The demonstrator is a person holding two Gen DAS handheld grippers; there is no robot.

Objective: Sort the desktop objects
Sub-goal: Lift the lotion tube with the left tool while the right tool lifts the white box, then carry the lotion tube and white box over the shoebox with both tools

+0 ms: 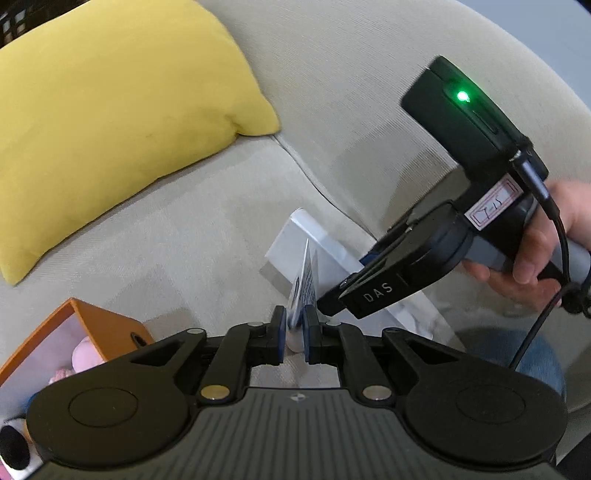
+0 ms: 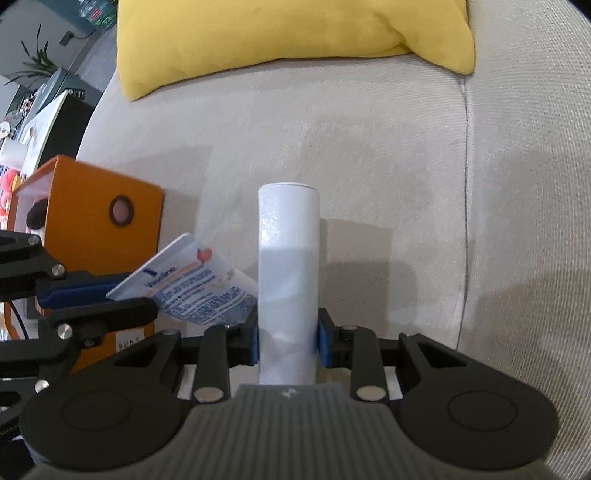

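Observation:
My left gripper (image 1: pixel 294 328) is shut on a white tube with blue print (image 1: pixel 304 284), seen edge-on between its pads; the tube also shows in the right wrist view (image 2: pixel 199 288), held flat end out by the left gripper (image 2: pixel 110 295). My right gripper (image 2: pixel 287 338) is shut on a long white box (image 2: pixel 288 273) that points forward over the sofa. In the left wrist view the box (image 1: pixel 306 243) sits just behind the tube, with the right gripper (image 1: pixel 343 295) beside it. An orange box (image 2: pixel 107 236) stands to the left.
Both grippers are above a beige sofa seat (image 2: pixel 369 166). A yellow cushion (image 1: pixel 110 122) lies at the back; it also shows in the right wrist view (image 2: pixel 288 33). The orange box (image 1: pixel 96 332) holds soft toys. A seam (image 2: pixel 467 184) splits the seat.

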